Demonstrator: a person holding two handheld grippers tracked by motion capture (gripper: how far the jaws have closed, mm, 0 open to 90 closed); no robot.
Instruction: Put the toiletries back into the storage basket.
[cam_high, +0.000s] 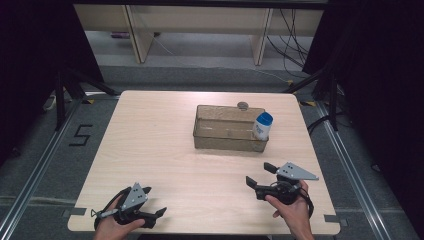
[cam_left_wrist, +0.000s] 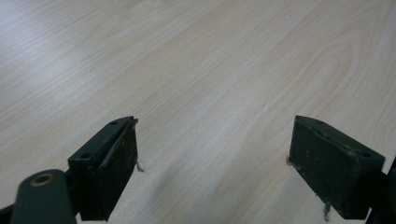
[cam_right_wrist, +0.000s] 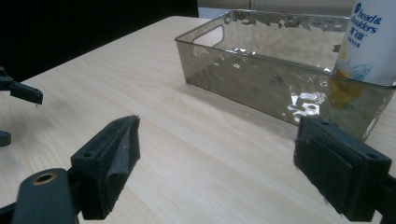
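Note:
A smoky clear plastic bin (cam_high: 227, 142) sits right of the table's middle. A white shampoo bottle with a blue cap (cam_high: 263, 125) stands upright inside its right end. My left gripper (cam_high: 155, 201) is held at the front left edge, open, with bare wood between its jaws (cam_left_wrist: 212, 135). My right gripper (cam_high: 258, 173) is held near the front right, open and empty, some way short of the bin. In the right gripper view the bin (cam_right_wrist: 252, 79) lies ahead of the gripper (cam_right_wrist: 217, 135), and the bottle (cam_right_wrist: 369, 42) shows at the top right.
A small round grey object (cam_high: 243, 105) lies just behind the bin. The light wood table (cam_high: 155, 140) has bare room at left and front. Dark floor and frame rails surround it. The left gripper's tips (cam_right_wrist: 21, 93) show at the right gripper view's left edge.

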